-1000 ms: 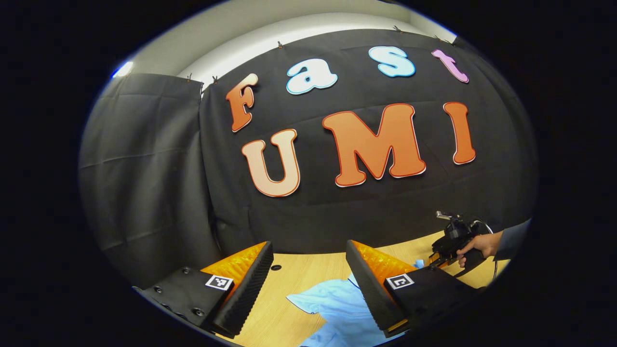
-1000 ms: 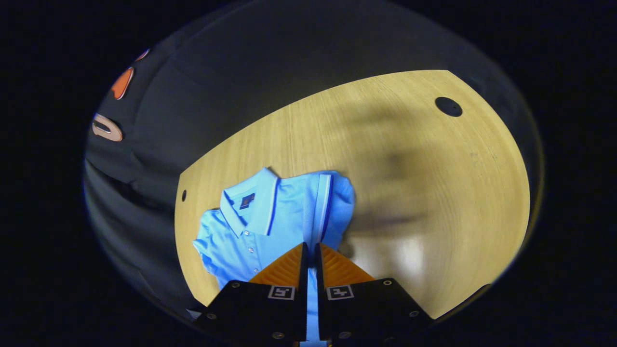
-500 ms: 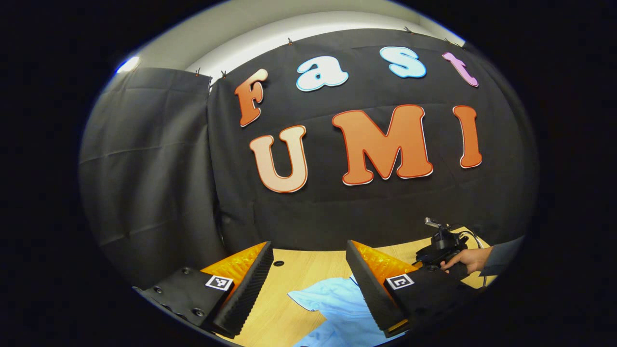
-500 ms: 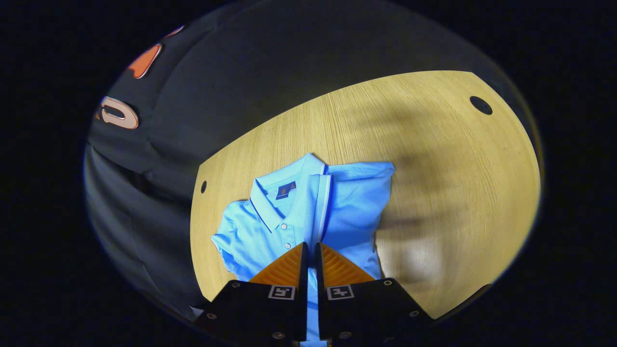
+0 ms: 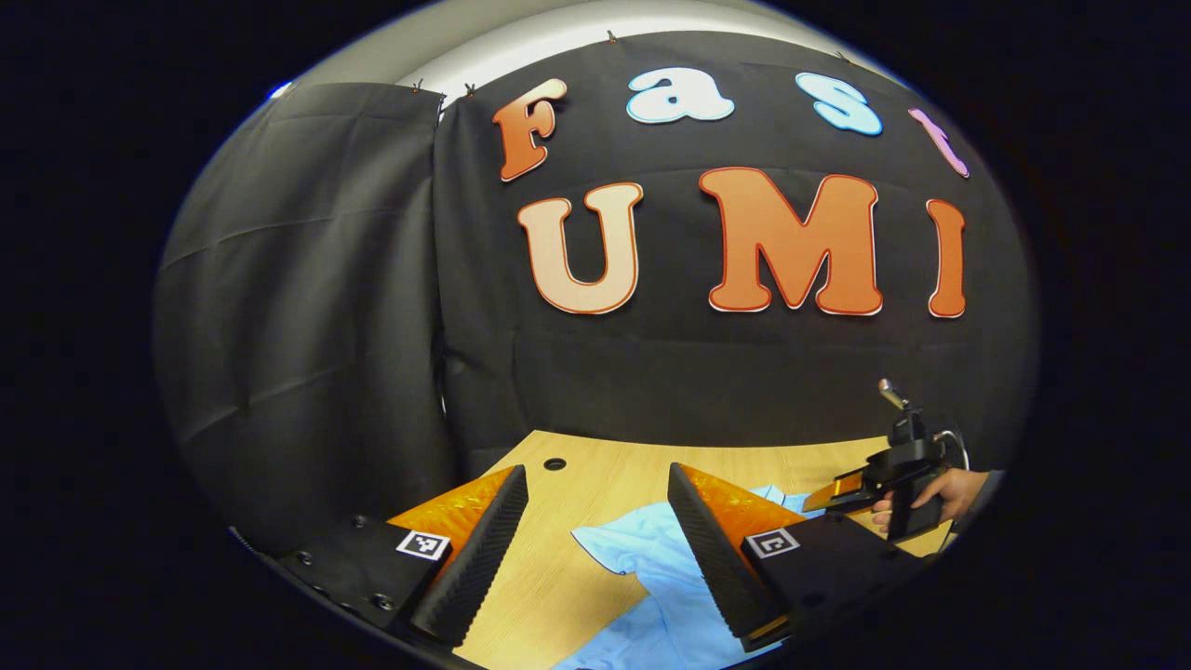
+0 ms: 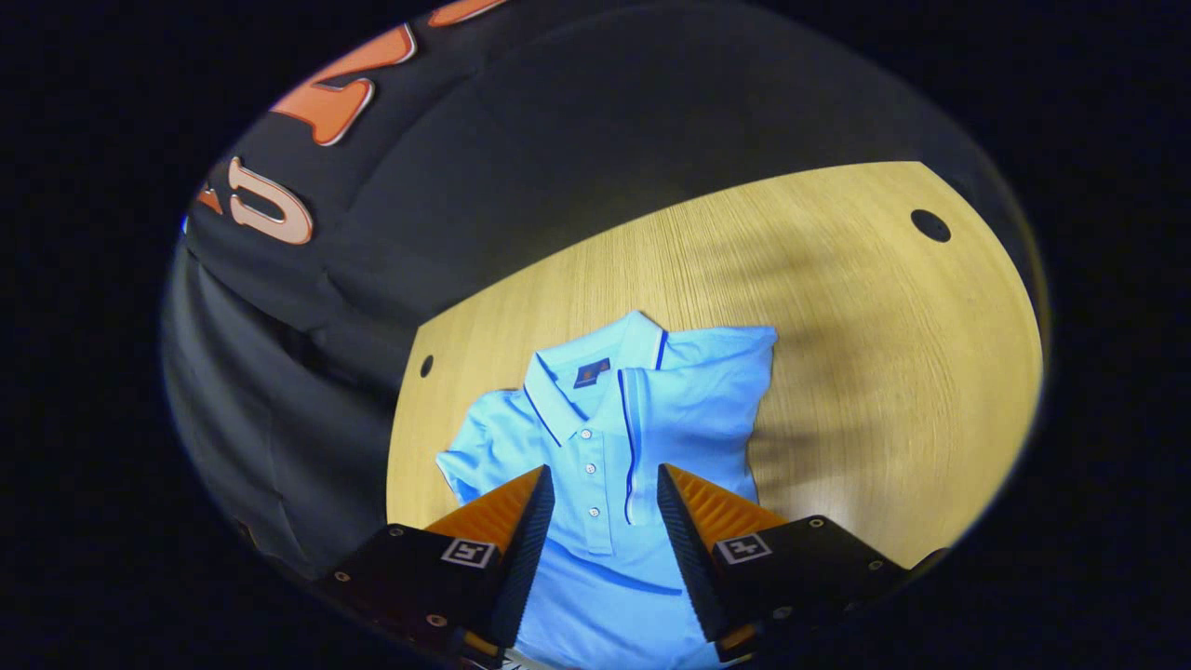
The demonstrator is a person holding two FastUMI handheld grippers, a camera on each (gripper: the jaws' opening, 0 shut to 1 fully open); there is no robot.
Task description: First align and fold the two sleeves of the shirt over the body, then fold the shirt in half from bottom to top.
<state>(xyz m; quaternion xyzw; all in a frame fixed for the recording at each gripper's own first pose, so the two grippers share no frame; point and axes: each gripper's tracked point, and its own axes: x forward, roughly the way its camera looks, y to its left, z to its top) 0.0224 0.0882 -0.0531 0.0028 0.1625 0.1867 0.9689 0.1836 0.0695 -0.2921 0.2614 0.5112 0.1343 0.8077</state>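
Observation:
A light blue polo shirt lies collar-up on the wooden table. One sleeve is folded flat over the body; the other sleeve still sticks out sideways. My right gripper hovers above the button placket, open, holding nothing. In the left gripper view my left gripper stands open above the table, with the unfolded sleeve just beyond its fingers. Farther off there, a hand holds the right gripper.
Black cloth walls close in behind the table and on its side. Small round holes sit near the table's corners. Bare wood stretches beside the folded sleeve.
My right gripper has let go of the sleeve and opened; the sleeve now lies flat on the body. My left gripper tilted down, bringing more table and shirt into view.

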